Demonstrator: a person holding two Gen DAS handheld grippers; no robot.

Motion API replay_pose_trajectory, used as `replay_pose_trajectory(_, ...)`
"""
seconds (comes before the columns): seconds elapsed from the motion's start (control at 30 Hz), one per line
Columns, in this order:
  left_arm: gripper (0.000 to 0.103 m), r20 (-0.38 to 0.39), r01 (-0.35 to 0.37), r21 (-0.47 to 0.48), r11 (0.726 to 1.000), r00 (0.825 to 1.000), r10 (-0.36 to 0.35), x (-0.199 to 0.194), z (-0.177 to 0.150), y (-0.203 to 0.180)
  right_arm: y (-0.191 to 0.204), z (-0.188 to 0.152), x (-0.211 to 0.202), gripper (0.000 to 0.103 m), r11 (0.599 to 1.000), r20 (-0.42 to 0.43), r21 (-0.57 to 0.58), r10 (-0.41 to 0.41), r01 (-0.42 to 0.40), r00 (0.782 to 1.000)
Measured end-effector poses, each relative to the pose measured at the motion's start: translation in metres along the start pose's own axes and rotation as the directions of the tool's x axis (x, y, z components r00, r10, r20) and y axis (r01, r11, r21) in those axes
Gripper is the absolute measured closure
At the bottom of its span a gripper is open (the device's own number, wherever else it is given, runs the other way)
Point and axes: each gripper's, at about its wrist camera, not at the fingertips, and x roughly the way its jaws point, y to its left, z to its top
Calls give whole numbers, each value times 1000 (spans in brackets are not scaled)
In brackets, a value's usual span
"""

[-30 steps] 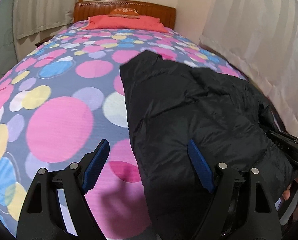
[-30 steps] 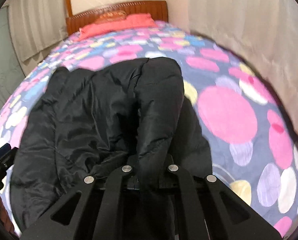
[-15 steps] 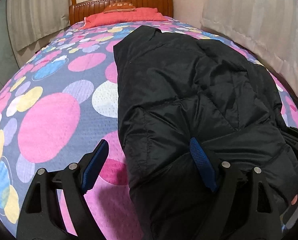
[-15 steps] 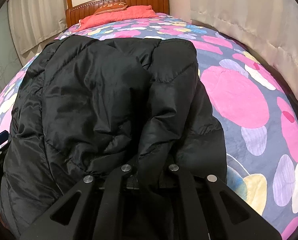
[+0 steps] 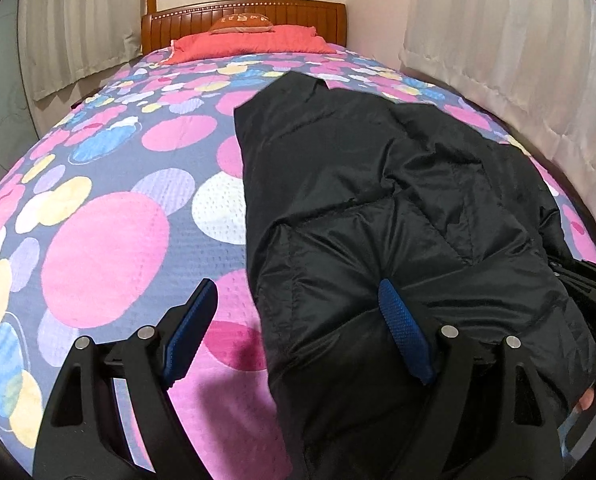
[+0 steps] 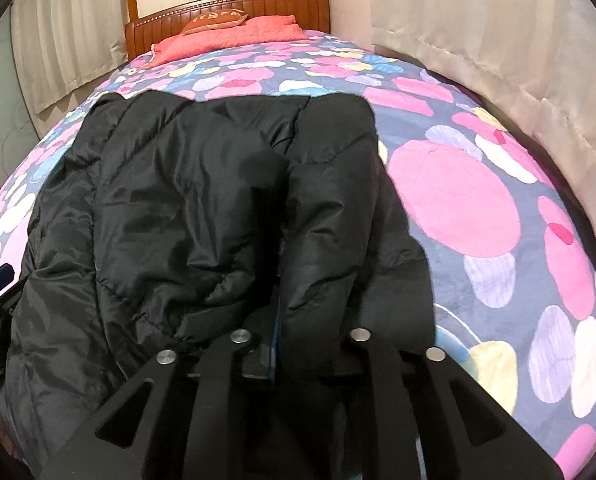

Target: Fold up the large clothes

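Left tool point(image 5: 298, 320) spread wide, released, straddling left edge of black puffer jacket point(image 5: 397, 208) near foot of bed point(image 5: 106, 240), likely poised to pin or grip hem. Jacket lies lengthwise on polka-dot cover, collar end toward red pillow point(image 5: 254, 42). Right tool point(image 6: 294, 320) clenched on bunched fold of jacket, probably holding that side taut for fold across.

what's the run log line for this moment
left gripper: open, over jacket edge | right gripper: shut on black jacket | jacket on bed
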Motion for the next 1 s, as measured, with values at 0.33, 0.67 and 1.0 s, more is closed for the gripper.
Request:
replay_pose_trajectory(0.33,20,44,-15,-86,996,999,19,-28,26,22,-1,32,-54,77,999,33,-8,-48,49,998)
replay_pose_trajectory(0.67,20,45,-38,-94,995,998,42,-8,55,18,12,77,-62,77,999,100,-27,-18,21,995)
replay_pose_trajectory(1.0,20,5,-77,-57,995,997,77,32,59,-6,34,69,16,77,996,47,-81,-29,33,998)
